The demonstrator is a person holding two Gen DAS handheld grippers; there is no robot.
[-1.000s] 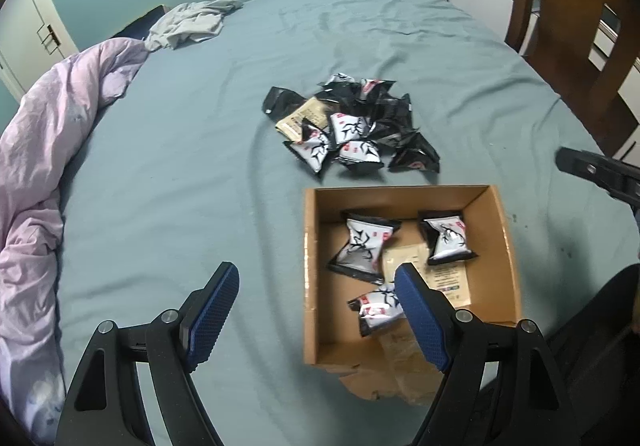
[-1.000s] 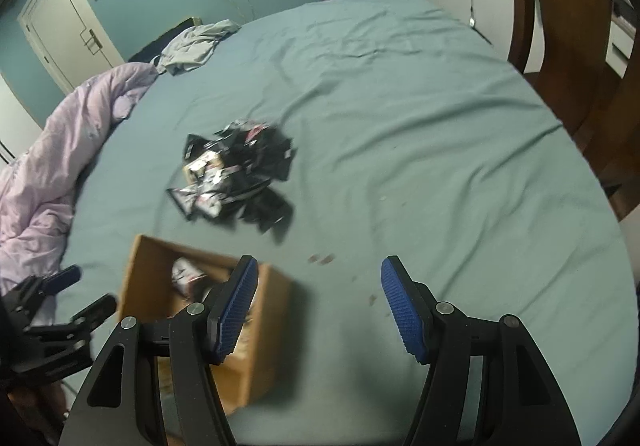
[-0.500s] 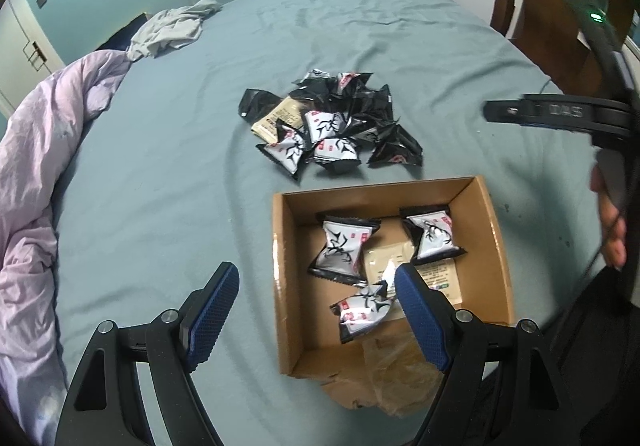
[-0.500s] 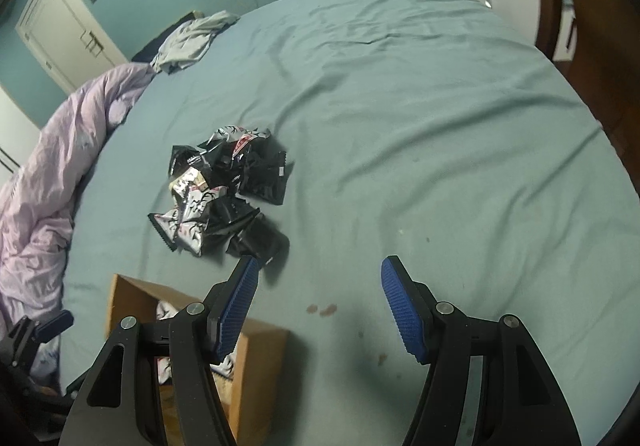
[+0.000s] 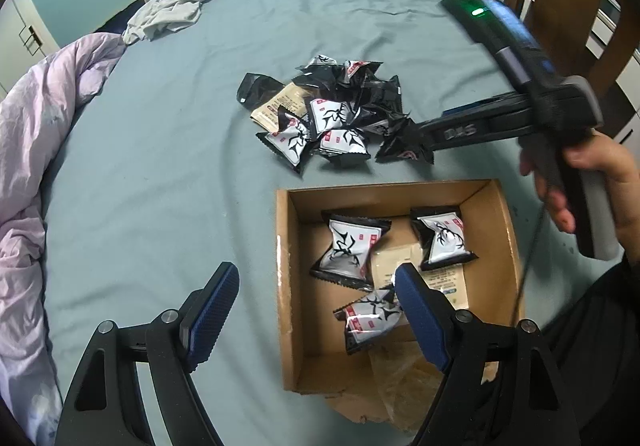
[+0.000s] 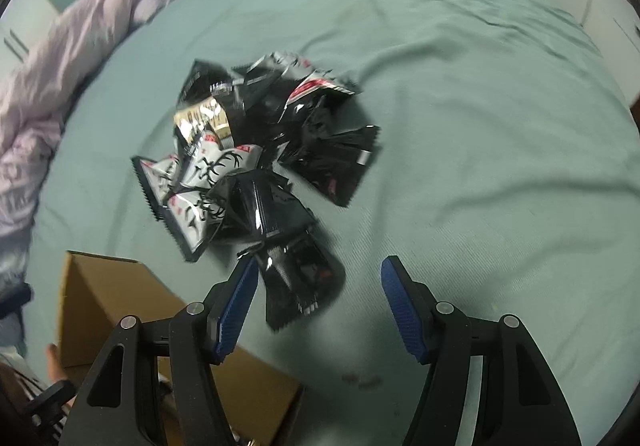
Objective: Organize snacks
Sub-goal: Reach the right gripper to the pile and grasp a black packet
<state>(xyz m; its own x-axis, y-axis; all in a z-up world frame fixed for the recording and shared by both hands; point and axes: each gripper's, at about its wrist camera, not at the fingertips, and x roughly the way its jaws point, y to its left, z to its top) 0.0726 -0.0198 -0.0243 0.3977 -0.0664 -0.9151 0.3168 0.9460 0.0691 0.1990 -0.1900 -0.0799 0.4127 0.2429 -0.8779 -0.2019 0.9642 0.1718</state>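
Snacks split two ways — three black-and-white packets plus one tan sachet in the brown cardboard box (image 5: 508,230), a dozen-odd heaped at twelve o'clock (image 5: 332,113) on the teal bedsheet (image 5: 160,165) — while both grippers, left (image 5: 316,310) and right (image 6: 318,296), gape empty, the right straddling one black packet (image 6: 300,282).

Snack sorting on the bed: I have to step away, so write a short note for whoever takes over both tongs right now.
Left tongs: open, empty, hovering at the cardboard box's left wall.
Right tongs: open, empty, straddling the nearest black packet at the edge of the snack pile on the blue sheet.
Done: three black-and-white packets, such as this one, and a beige packet lie in the box.
Left: close on that packet, then move the remaining pile into the box.
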